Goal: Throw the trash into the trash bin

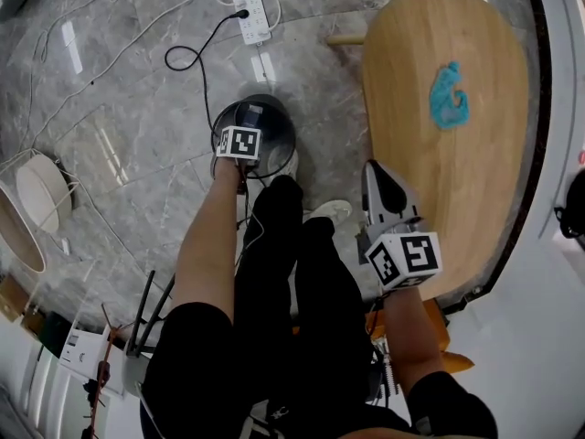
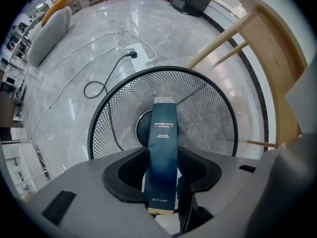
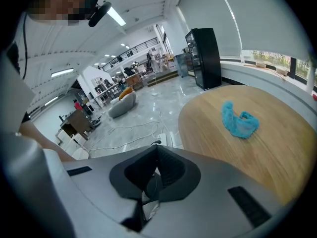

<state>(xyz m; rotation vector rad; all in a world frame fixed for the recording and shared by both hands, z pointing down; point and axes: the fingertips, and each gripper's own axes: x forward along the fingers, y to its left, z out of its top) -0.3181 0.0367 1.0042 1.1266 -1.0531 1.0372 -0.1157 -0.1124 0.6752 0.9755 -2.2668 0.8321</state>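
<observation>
Left gripper [image 1: 241,137] points down over mesh trash bin [image 2: 213,118], jaws clamped on dark blue box [image 2: 163,148]. Right gripper [image 1: 377,176], at its 4 o'clock, over table [image 1: 484,190] edge: jaws apparently together, nothing between. Blue crumpled item [image 1: 448,96] on table at right gripper's 1 o'clock.

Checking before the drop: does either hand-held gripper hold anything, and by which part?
The left hand-held gripper clamps a slim dark blue carton by its near end, above the mesh trash bin. The right hand-held gripper, jaws together, holds nothing.

Black wire-mesh bin [image 2: 208,108]; glossy marble floor [image 1: 137,108]; matt wooden table [image 1: 484,181].
</observation>
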